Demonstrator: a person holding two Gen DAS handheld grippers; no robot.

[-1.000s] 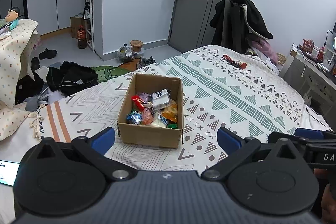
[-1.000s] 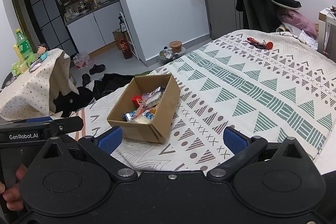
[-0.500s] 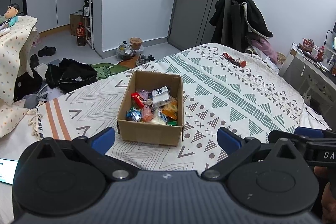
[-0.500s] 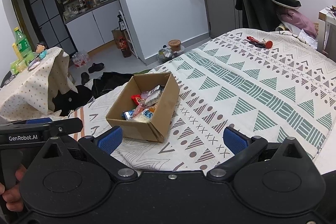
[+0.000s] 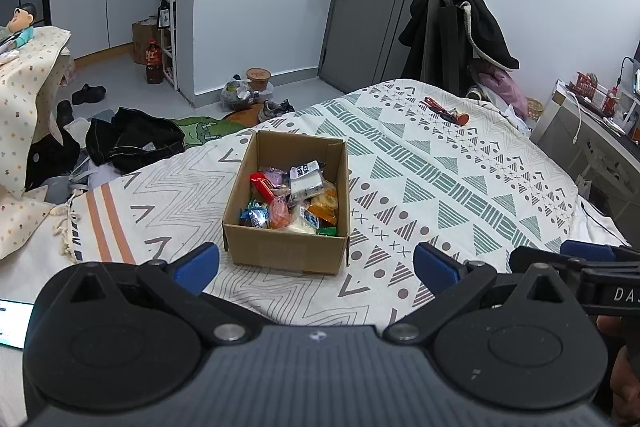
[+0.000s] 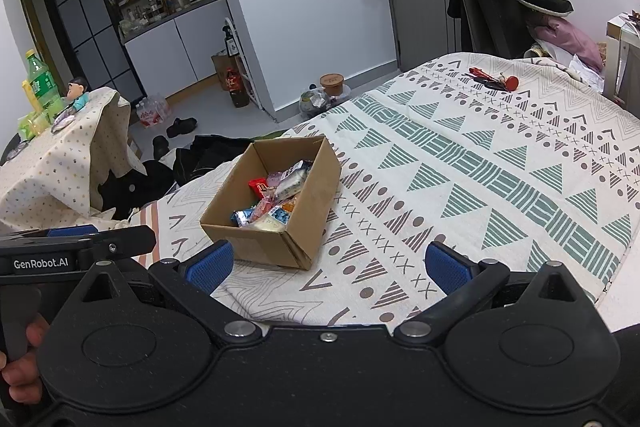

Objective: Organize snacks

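Right now, both tools are up in the air, close to the near edge of the bed (image 5: pixel 460 187). The left hand-held gripper (image 5: pixel 316 267) has its two blue fingers (image 5: pixel 196 267) spread wide, and nothing is between them. The right hand-held gripper (image 6: pixel 328 267) is the same: wide open and holding nothing.

The snacks (image 5: pixel 290 201) are all piled in a cardboard box (image 5: pixel 286 251) that sits on the bed cover. It has no lid on top, so you can see the shiny packs inside. No snack lies out on the cover that I can see.

From the left hand-held gripper, the box is straight ahead, right in the middle of the gap between its fingers. Its long sides run away from the tool, and a short side faces it. From the right hand-held gripper, the box (image 6: pixel 276 211) is ahead but off to the left, turned so a corner points at the tool.

So I think the left one has the easier way in. It only needs to go forward and down over the near wall. The packs lie on top of each other, so picking just one may be tricky.
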